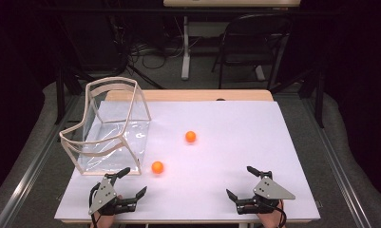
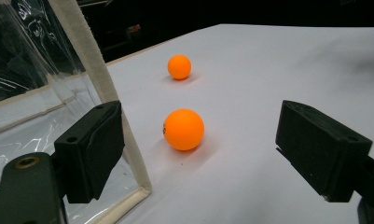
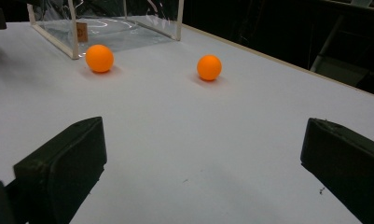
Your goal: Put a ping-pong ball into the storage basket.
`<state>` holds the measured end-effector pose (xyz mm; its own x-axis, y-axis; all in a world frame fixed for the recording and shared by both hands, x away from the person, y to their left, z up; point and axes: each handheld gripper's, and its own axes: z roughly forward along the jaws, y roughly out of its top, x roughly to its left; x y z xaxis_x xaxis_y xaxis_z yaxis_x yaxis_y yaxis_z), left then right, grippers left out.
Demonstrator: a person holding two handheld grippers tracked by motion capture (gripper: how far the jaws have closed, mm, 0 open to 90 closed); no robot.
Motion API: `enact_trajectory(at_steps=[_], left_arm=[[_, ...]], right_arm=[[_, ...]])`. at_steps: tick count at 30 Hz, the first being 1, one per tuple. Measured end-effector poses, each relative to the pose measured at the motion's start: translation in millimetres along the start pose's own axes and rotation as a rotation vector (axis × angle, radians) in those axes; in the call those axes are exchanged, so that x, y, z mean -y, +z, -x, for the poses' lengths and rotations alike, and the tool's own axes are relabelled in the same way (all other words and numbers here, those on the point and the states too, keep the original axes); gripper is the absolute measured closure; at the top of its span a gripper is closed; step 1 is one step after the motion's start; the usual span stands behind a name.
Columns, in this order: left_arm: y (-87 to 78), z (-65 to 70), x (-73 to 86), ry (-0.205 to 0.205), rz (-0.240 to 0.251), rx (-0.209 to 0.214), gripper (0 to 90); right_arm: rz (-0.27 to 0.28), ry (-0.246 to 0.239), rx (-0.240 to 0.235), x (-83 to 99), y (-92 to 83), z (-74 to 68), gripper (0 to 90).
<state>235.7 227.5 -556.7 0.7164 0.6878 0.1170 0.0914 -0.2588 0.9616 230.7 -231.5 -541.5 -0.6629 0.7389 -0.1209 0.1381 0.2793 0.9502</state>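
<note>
a: what step is this?
b: looks like the approach. the left hand-held gripper (image 1: 125, 183) is spread wide, holding nothing, with the near orange ball (image 1: 157, 167) just ahead, beside the clear bag (image 1: 113, 124) on the desk (image 1: 235, 156).
a: and the right hand-held gripper (image 1: 245, 182)?
b: released too. the far ball (image 1: 190, 137) sits mid-desk. next i'd ease the left one forward around the near ball. the bag's inside is hard to read through glare.

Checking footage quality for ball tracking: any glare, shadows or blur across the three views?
High view: soft overall, white table sheet brightly lit against dark surroundings. Left gripper view: near orange ball sharp with a faint shadow, glare streaks on the clear plastic bag. Right gripper view: both balls crisp, close tool pads slightly soft.
</note>
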Motion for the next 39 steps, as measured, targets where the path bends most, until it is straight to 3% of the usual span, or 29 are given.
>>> enact_trajectory(at_steps=[22,39], left_arm=[[7.7,1.0,-1.9,0.008,-0.044,0.022,15.5],[8.0,1.5,-1.0,0.012,-0.068,0.023,15.5]], right_arm=[[-0.041,0.006,0.001,-4.8,4.0,-1.1,0.0],[-0.128,0.011,-0.088,-14.9,32.8,-16.1,0.0]])
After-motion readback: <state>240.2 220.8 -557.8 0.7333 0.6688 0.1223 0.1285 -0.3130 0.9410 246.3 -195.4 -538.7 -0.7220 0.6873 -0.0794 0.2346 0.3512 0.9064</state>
